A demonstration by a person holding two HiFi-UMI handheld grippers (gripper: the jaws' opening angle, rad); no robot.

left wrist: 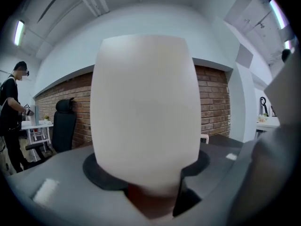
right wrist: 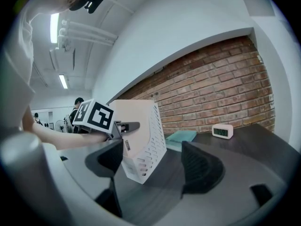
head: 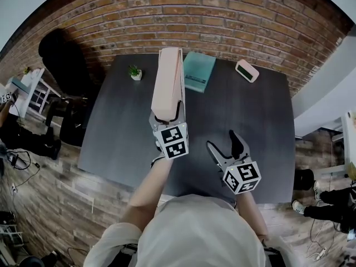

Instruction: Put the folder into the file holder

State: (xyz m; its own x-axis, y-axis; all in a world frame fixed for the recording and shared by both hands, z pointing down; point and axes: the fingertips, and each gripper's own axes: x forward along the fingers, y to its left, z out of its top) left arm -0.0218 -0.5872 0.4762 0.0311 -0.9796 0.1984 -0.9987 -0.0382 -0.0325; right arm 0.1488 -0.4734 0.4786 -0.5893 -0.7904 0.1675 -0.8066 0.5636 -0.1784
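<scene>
Left claw (head: 167,118) pinches the tilted file holder (head: 168,82) over the table (head: 122,138), right claw (head: 223,143) spread empty near it, teal folder (head: 199,71) flat just beside it; a slack grip could let the holder topple.

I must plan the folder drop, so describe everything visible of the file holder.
The holder is a pale pinkish-white box, plastic by its look, with rows of slots in its side wall and one sloped edge. The left gripper clamps its near end and holds it tilted over the dark table. Its lowest corner is close to the tabletop; whether it touches cannot be told. The folder lies on the table beyond it.
</scene>
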